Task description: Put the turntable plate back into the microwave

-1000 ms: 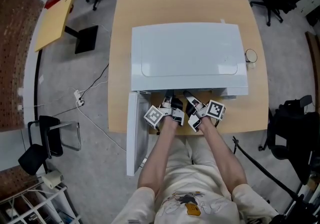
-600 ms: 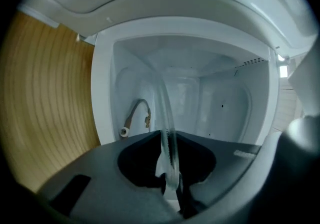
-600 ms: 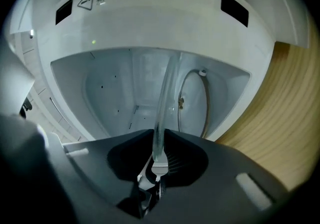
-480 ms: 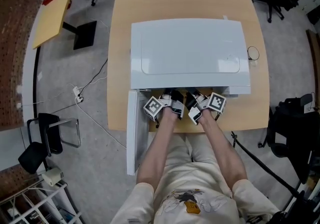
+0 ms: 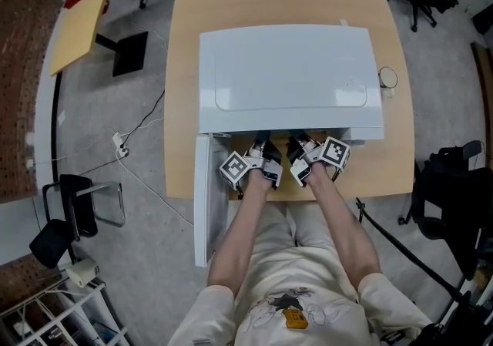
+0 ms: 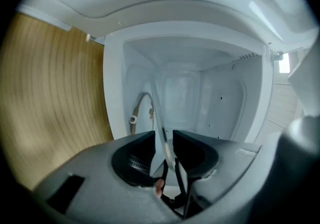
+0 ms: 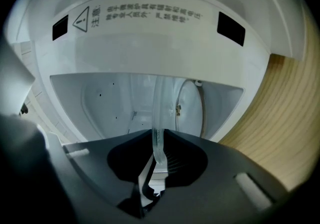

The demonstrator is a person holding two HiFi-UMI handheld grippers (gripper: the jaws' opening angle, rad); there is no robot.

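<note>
Partly inside the microwave (image 5: pixel 289 78), plate (image 7: pixel 160 111) clamped by just-closing right gripper (image 7: pixel 159 135), loosely straddled by just-opened left gripper (image 6: pixel 168 138), door (image 5: pixel 202 206) swung open at left.

- Cavity (image 6: pixel 200 93) clear at 12 o'clock, walls close on both sides.
- Open door (image 5: pixel 202 206) blocks 9 o'clock of left gripper (image 6: pixel 163 137).
- Turntable plate (image 7: pixel 159 113) sits in the mouth centre.
- Table (image 5: pixel 389 171) strip free at 3 o'clock.

Left tool (image 6: pixel 168 142) with jaws just opening, glass plate (image 6: pixel 159 111) edge between them, open microwave (image 6: pixel 200 93) ahead, wooden bench (image 6: pixel 55 93) at left
</note>
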